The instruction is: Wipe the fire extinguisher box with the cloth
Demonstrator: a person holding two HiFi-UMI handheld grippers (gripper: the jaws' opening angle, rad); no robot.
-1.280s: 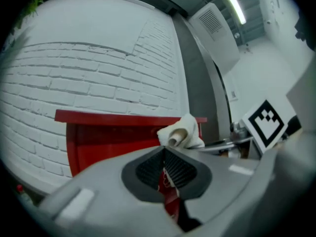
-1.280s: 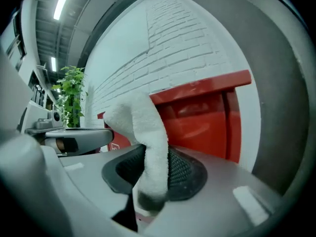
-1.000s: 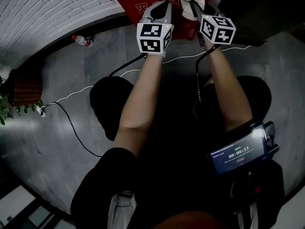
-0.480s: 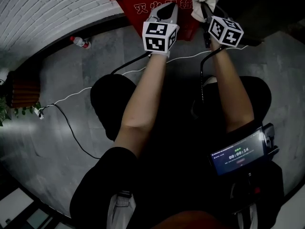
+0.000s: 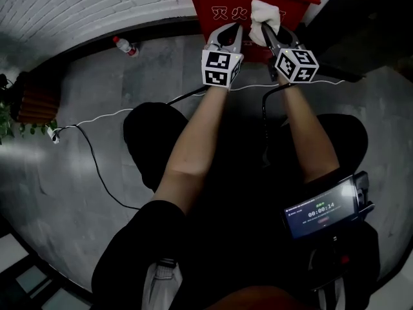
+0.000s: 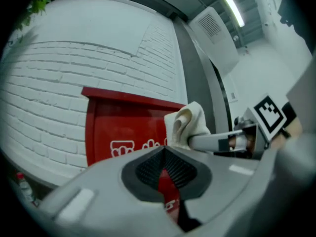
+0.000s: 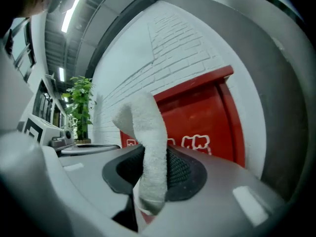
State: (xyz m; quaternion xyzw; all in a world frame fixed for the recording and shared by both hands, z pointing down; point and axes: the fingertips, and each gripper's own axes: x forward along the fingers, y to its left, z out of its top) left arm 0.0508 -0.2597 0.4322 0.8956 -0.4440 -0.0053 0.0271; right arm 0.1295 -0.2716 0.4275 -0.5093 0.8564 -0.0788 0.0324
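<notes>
Both claws have drawn closer together since a second ago and now sit side by side before the one red box [image 5: 216,8], which stands against the brick wall [image 5: 77,11]. The right claw [image 5: 266,28] grips the single white cloth [image 5: 264,10], raised near the box front. The left claw [image 5: 233,30] is closed on nothing.

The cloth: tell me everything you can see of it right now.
The cloth is white, soft, terry-looking fabric, bunched into a thick fold. The right gripper is shut on its lower part, pinching it between the dark ribbed pads. The free end stands up past the jaw tips in a rounded lump. It sits in front of the red fire extinguisher box, near the top of its front face. Whether it actually touches the box cannot be told.
</notes>
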